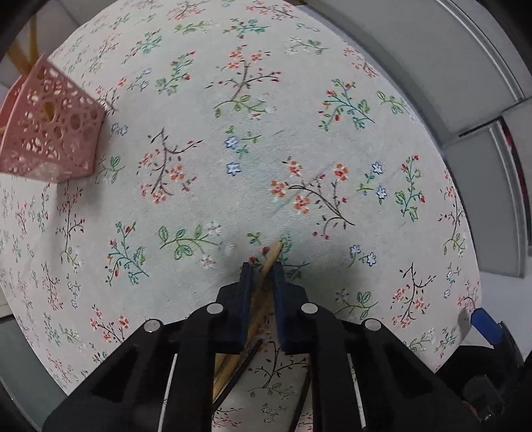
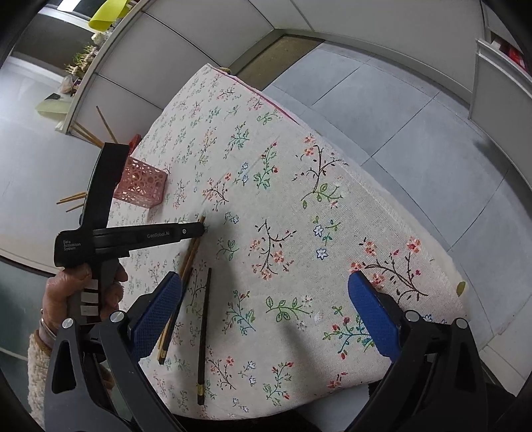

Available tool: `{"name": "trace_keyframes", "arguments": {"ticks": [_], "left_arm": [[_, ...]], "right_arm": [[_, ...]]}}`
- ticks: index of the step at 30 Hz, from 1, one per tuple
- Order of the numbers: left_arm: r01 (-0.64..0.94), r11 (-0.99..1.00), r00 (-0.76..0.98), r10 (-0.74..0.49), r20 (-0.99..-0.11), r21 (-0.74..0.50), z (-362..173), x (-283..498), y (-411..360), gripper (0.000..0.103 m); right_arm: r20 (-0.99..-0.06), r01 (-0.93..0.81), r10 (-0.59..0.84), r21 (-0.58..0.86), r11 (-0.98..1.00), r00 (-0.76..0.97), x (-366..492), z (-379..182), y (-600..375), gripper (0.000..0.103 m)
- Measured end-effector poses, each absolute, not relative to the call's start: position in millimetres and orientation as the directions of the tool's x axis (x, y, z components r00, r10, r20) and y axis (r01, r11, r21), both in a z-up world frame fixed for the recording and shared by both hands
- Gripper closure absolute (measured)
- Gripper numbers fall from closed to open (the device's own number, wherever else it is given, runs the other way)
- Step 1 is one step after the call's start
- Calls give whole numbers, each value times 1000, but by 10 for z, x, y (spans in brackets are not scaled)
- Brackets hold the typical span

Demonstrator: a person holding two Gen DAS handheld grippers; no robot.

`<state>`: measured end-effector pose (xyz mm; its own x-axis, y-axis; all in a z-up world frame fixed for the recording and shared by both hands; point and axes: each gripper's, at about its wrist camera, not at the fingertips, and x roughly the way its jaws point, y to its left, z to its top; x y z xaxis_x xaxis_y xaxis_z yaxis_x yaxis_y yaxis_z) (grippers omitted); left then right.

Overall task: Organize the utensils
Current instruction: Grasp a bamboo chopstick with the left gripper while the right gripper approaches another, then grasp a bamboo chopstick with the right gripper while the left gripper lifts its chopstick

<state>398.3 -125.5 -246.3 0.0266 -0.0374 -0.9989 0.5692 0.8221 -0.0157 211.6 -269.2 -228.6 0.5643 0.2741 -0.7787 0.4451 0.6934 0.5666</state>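
Clamped around a pair of wooden chopsticks (image 1: 271, 257), the left gripper (image 1: 262, 266) points straight down at the desk (image 1: 299, 99), its dark blue jaws pinching the light sticks near their tips at the lower middle of the left wrist view. Those tips poke out just past the jaws and seem to touch the flowered tablecloth (image 1: 206, 199), while the rest of the sticks run back under the black frame toward the bottom of the frame.

Seen from the right wrist camera, the left gripper (image 2: 201, 229) sits left of centre, held by a hand (image 2: 83, 292) in a fuzzy cream sleeve (image 2: 38, 362), with the wooden chopsticks (image 2: 189, 259) slanting down beneath it. Beside them on the cloth lie a dark chopstick (image 2: 203, 332) running toward the bottom of the frame, and another dark one (image 2: 169, 329) partly hidden behind the near jaw.

Spread wide with nothing between its blue pads, the right gripper (image 2: 266, 312) hovers over the desk's near edge at the bottom of its own view.

A pink perforated basket (image 1: 50, 123) stands at the upper left of the left wrist view, well apart from the held sticks, with several wooden chopsticks (image 2: 106, 126) poking up out of it. Grey floor tiles (image 2: 399, 116) and grey partition panels (image 2: 199, 30) surround the desk.
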Motion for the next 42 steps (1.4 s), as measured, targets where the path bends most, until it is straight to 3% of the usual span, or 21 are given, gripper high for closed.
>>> {"name": "trace_keyframes", "arguments": {"ticks": [6, 12, 23, 25, 27, 29, 42], "left_arm": [[501, 865, 73, -62, -995, -17, -2456, 4082, -801, 93], [381, 918, 128, -170, -977, -110, -2288, 4067, -81, 93], [185, 929, 293, -363, -885, -320, -1848, 3996, 977, 95], [178, 926, 350, -377, -858, -334, -1720, 3896, 1129, 95], [182, 930, 389, -367, -845, -320, -1614, 3817, 1242, 96], [185, 931, 424, -365, -829, -315, -1534, 3707, 1319, 96], [193, 917, 487, -398, -777, -349, -1314, 3556, 1672, 97]], "right_arm": [[-795, 446, 246, 534, 719, 555, 2158, -2284, -2637, 7], [-803, 431, 225, 505, 748, 551, 2297, -2242, -2479, 7], [-804, 348, 376, 553, 757, 461, 3201, -2083, -1640, 10], [-824, 357, 395, 541, 762, 406, 3366, -2152, -1469, 21], [-855, 357, 405, 507, 785, 325, 3552, -2281, -1267, 43], [-870, 346, 399, 483, 804, 289, 3666, -2359, -1128, 56], [-953, 404, 211, 285, 869, 219, 3848, -2539, -804, 70]]}}
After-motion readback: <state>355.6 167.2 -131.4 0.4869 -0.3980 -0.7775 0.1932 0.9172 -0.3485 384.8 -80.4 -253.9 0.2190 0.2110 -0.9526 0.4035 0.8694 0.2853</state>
